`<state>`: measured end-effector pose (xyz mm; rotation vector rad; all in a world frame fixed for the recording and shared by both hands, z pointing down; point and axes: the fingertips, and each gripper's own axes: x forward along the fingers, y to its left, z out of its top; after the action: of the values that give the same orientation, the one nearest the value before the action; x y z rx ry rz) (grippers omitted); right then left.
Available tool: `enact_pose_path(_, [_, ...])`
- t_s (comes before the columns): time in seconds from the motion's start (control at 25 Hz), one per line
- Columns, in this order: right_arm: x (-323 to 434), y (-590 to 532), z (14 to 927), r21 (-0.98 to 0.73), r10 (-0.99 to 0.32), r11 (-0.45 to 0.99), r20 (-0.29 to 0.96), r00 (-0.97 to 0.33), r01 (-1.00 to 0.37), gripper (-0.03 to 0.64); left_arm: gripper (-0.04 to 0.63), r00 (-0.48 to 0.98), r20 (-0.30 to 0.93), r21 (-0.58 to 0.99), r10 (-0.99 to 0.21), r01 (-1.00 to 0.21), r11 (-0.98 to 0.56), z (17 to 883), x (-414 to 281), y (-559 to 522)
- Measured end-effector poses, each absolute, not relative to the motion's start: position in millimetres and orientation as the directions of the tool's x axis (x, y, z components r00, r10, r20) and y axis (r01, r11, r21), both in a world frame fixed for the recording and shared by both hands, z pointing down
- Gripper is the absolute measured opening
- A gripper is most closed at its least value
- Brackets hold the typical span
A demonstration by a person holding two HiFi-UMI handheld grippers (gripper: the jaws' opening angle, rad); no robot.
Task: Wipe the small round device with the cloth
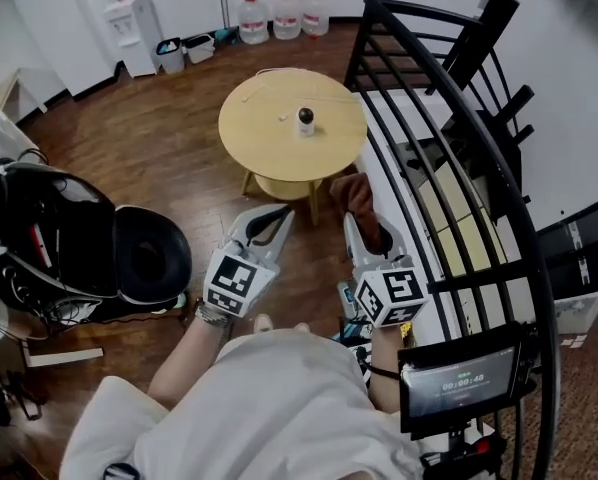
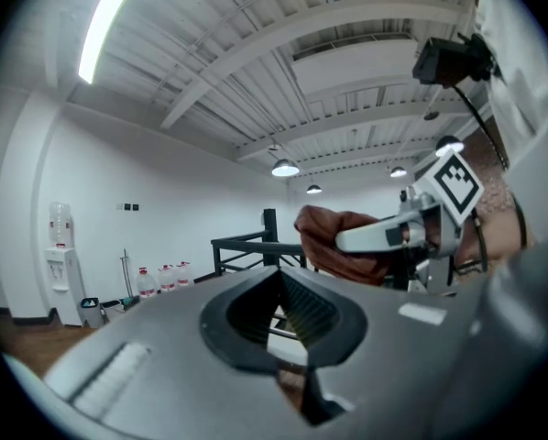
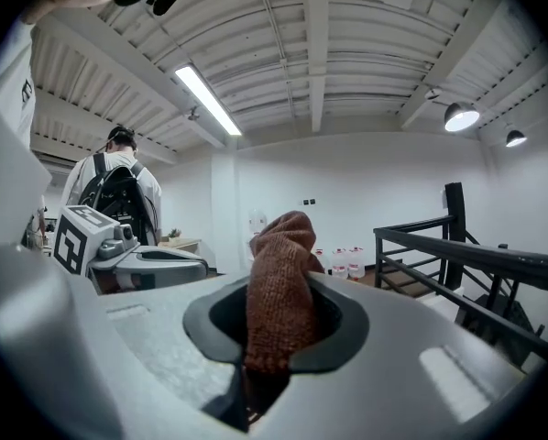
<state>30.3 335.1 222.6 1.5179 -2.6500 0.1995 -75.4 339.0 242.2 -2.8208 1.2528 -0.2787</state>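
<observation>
- Here, from the head camera, a person held two grippers out side by side over a dark wooden floor, both short of a round wooden table point(image 1: 264, 153).
- The left gripper point(image 1: 280, 215) had its jaws pressed fully together with nothing between them. Its own view showed only the room beyond the closed tips.
- The right gripper point(image 1: 352, 224) was clamped on a rust-brown knitted cloth point(image 1: 360, 198). The cloth stood bunched above the jaw tips, and a fold of it was pinched down in the gap.
- The small round device point(image 1: 306, 120) stood upright near the middle of the table top, well apart from both grippers and from the cloth.
- A black metal railing point(image 1: 459, 118) curved past the right side of the table and ran close beside the right gripper.
- Three large water bottles point(image 1: 286, 14) lined the far wall, with a white water dispenser point(image 1: 129, 23) further to the left.
- A black round seat point(image 1: 154, 258) sat on the floor to the left of the left gripper.
- In the right gripper view, a second person wearing a dark backpack point(image 3: 118, 195) stood facing away, beyond the left gripper.
</observation>
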Motion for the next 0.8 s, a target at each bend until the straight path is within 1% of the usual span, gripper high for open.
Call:
enact_pose_path(0.52, [23,352,233,-0.081,-0.861,0.481,0.142,-0.488,-0.873,0.067,0.006,0.669,0.150,-0.106,-0.728,-0.721,-0.684,249,-76,355])
enact_pose_path(0.8, [16,350,226,-0.067,-0.863,0.485,0.124,-0.490,-0.872,0.067,0.006,0.629,0.106,-0.101,-0.770,-0.764,-0.638,240,-91,353])
